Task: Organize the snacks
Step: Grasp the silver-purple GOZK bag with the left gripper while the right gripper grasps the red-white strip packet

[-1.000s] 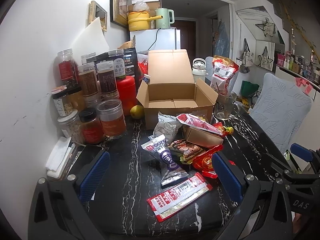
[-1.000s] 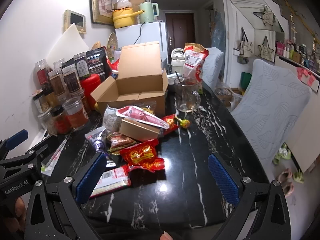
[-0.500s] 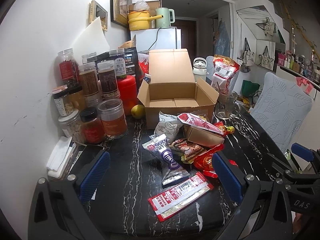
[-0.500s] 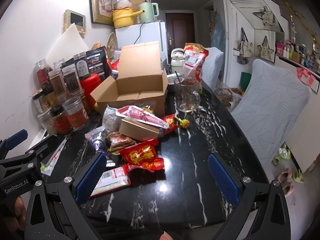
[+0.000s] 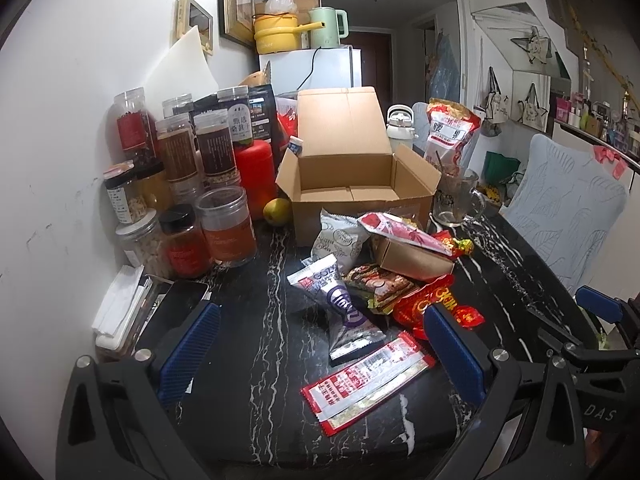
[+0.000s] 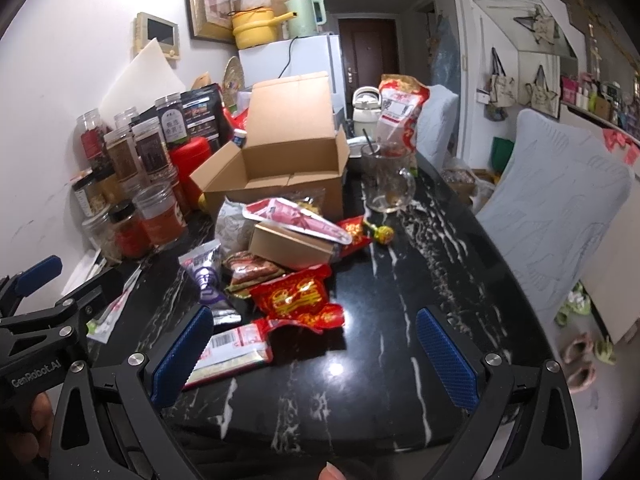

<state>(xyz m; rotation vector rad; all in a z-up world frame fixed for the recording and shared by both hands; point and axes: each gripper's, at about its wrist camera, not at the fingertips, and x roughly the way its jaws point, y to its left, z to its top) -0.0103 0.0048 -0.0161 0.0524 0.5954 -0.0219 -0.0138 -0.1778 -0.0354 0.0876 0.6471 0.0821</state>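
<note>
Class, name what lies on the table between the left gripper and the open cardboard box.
Left wrist view: snack packets lie between left gripper and cardboard box, including a red-and-white packet and purple packet.

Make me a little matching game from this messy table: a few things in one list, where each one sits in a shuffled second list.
Things:
1. lemon
2. glass mug
3. flat red packet
4. open cardboard box

Places:
A. nearest the camera, between the left gripper fingers
B. behind the snack pile, flaps up
C. right of the box, spoon inside
D. left of the box, by the jars

Pairs: 1-D, 2-C, 3-A, 4-B
</note>
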